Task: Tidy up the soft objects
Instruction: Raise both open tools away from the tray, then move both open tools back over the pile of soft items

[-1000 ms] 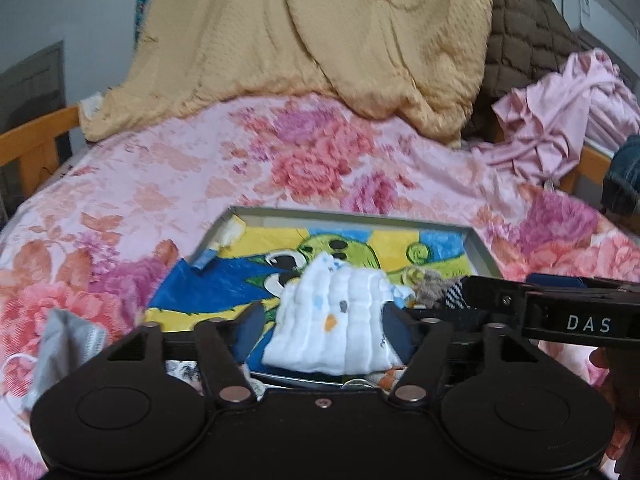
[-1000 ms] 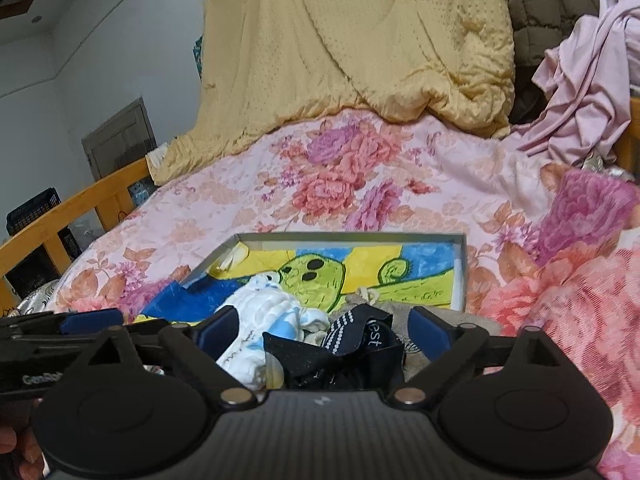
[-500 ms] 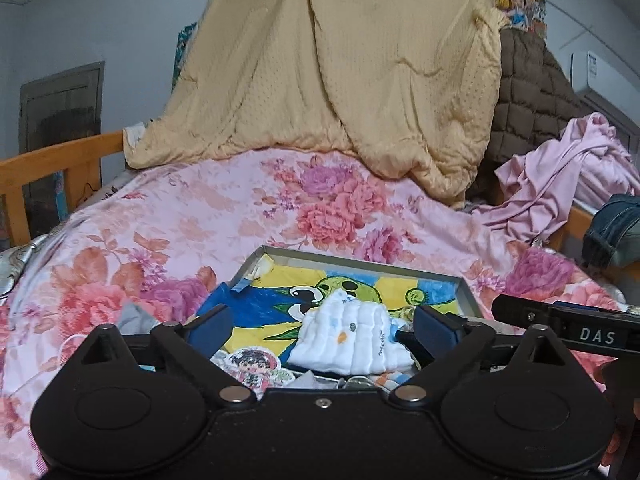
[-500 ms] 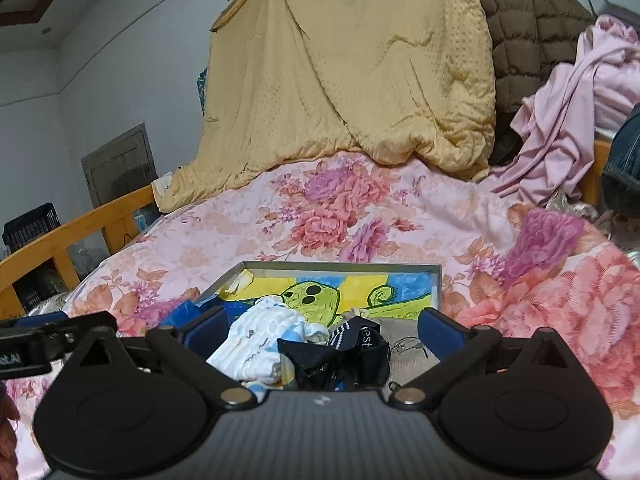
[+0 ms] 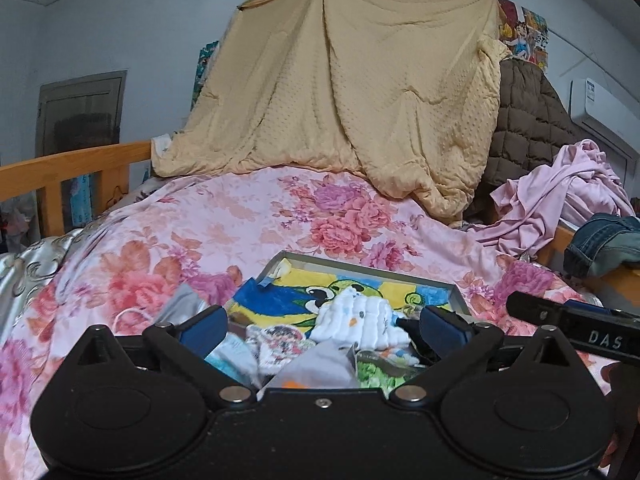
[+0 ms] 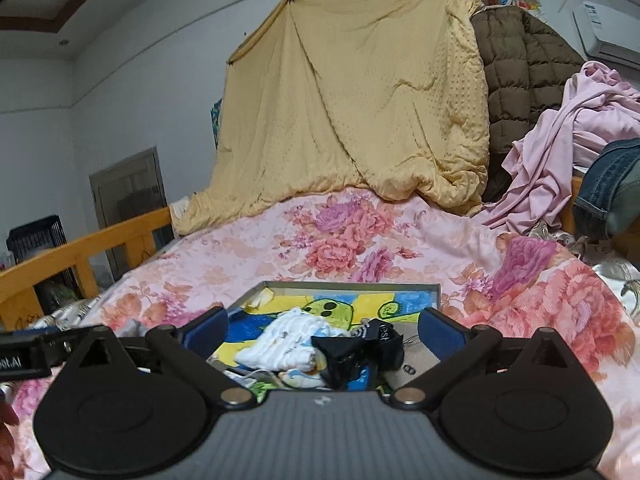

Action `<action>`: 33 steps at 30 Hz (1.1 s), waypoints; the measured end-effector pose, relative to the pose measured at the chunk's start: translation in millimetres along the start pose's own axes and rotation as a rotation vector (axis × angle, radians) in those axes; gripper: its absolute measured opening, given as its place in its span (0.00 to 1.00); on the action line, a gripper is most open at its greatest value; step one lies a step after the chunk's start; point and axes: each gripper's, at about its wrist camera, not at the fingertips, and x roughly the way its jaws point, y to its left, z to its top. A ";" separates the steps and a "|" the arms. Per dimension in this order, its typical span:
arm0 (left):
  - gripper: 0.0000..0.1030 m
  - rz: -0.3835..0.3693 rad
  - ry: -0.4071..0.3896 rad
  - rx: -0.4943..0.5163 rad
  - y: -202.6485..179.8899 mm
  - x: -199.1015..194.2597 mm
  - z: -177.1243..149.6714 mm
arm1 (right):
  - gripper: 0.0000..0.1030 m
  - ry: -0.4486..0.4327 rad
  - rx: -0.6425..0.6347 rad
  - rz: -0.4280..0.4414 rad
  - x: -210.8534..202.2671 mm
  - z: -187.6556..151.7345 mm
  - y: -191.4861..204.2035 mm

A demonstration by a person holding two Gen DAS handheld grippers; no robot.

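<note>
Two low fisheye views, side by side, face up a floral bedspread toward a hanging yellow blanket; both share the nearby tray.

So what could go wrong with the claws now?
Both claws, left and right, hang open and empty. The white cloth and black sock touch in the tray, so one grab might lift both. Small cloths spilling over the tray's near edge could slide onto the bed.
</note>
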 end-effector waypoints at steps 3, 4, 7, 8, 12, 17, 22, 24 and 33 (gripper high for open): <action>0.99 0.013 -0.004 0.002 4.8 -16.4 -6.3 | 1.00 -0.009 0.005 0.017 -11.5 -3.9 6.9; 0.99 0.019 -0.007 -0.001 7.4 -23.0 -9.3 | 1.00 -0.012 0.001 0.019 -14.5 -4.6 9.2; 0.99 0.034 -0.007 -0.012 14.6 -38.8 -17.4 | 1.00 -0.014 -0.012 0.031 -22.5 -8.6 17.2; 0.99 0.039 -0.007 -0.015 17.0 -43.2 -19.5 | 1.00 -0.010 -0.016 0.036 -24.7 -10.2 20.1; 0.99 0.066 -0.019 -0.026 24.8 -60.2 -30.7 | 1.00 0.015 -0.037 0.051 -32.1 -18.8 29.6; 0.99 0.094 -0.015 -0.029 32.5 -70.1 -45.8 | 1.00 0.041 -0.074 0.052 -39.7 -29.8 41.6; 0.99 0.104 0.034 -0.045 41.6 -73.4 -64.0 | 1.00 0.091 -0.078 0.070 -46.0 -40.3 48.8; 0.99 0.110 0.063 -0.056 46.1 -70.6 -69.6 | 1.00 0.106 -0.100 0.073 -47.0 -43.8 53.3; 0.99 0.126 0.149 -0.083 59.2 -53.8 -84.7 | 1.00 0.219 -0.207 0.091 -30.8 -57.5 71.8</action>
